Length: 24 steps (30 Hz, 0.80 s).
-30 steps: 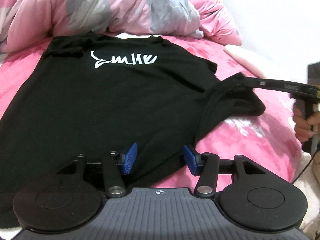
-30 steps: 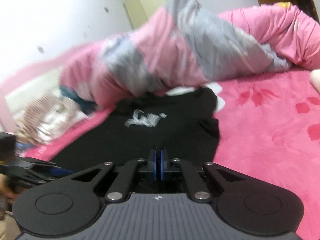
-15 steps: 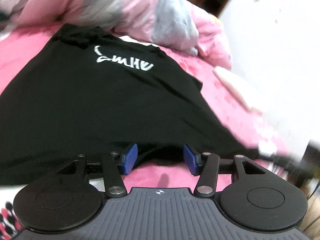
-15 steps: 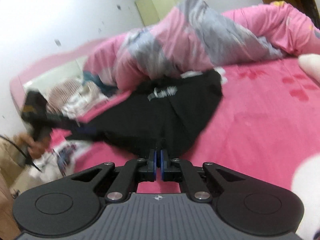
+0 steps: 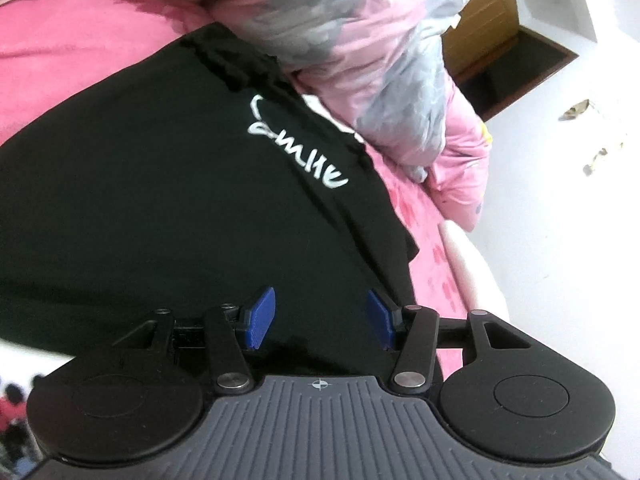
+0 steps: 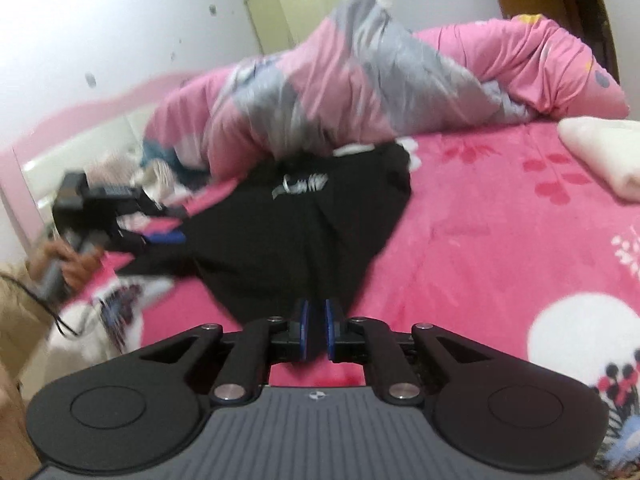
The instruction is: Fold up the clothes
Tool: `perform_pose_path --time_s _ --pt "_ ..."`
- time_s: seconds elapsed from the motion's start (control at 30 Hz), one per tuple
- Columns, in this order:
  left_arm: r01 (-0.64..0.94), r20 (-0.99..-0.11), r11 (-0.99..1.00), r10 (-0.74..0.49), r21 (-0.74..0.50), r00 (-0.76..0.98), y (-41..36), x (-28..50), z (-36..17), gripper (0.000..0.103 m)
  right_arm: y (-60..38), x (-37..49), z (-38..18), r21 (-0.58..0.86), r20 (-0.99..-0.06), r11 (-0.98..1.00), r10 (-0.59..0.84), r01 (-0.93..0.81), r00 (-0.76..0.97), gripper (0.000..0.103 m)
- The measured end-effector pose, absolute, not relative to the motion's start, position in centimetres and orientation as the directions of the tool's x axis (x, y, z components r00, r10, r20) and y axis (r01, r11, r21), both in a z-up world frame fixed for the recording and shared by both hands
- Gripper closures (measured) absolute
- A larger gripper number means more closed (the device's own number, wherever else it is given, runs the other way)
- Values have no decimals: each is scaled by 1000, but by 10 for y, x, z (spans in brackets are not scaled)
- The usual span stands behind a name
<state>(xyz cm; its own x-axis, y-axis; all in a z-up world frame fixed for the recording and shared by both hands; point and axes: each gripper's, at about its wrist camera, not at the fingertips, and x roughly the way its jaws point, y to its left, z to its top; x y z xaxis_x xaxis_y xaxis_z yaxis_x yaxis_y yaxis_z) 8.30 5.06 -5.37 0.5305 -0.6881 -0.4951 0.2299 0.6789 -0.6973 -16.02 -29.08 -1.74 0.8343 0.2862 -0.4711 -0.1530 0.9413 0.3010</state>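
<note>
- Right wrist view, nearest first: the right hand-held gripper (image 6: 315, 330) has just been opening, and a narrow gap now shows between its blue pads; black cloth lies right at the tips, though whether any is still pinched cannot be told.
- Just ahead of it, the black T-shirt (image 6: 296, 236) narrows to a point at those tips and widens away toward its white lettering (image 6: 299, 185), so its long axis runs straight out from this gripper.
- Left wrist view: the left hand-held gripper (image 5: 318, 318) stands half open with nothing pressed between its pads, hovering over the shirt's near edge.
- Both grippers sit at that edge, so a fold would likely travel away from them, toward the lettering.
- Farther off, the shirt lies spread on the pink bed (image 6: 480, 216), its far end touching the bunched pink-and-grey quilt (image 5: 360, 48).
</note>
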Motion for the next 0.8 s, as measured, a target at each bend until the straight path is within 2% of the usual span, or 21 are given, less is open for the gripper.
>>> perform_pose_path --time_s 0.07,0.23,0.33,0.53,0.6,0.67,0.73,0.8 --pt "262 -493 695 -679 -669 544 40 83 -51 52 -285 -147 -16 308 -463 940 281 -144 840 88" --pt "358 -518 763 -635 -539 573 11 78 -49 52 -260 -103 -21 318 -480 936 295 -150 826 88" --pt "416 -512 773 -630 -479 583 -3 75 -47 52 -244 -75 -32 300 -520 940 303 -161 799 88" --pt "520 -492 761 -648 -389 581 -24 81 -56 52 -269 -23 -31 350 -549 933 273 -79 790 87" --pt "527 -499 758 -651 -385 573 -27 88 -65 52 -289 2 -28 362 -559 932 242 -29 793 81" --pt "521 -515 756 -653 -396 555 -28 94 -75 52 -308 27 -25 366 -578 930 207 25 789 65" --pt "506 -532 751 -659 -424 532 -25 100 -90 52 -327 59 -24 373 -601 925 181 73 779 64" --pt "506 -502 727 -687 -465 526 -17 101 -101 52 -340 92 -24 360 -618 928 162 94 769 64"
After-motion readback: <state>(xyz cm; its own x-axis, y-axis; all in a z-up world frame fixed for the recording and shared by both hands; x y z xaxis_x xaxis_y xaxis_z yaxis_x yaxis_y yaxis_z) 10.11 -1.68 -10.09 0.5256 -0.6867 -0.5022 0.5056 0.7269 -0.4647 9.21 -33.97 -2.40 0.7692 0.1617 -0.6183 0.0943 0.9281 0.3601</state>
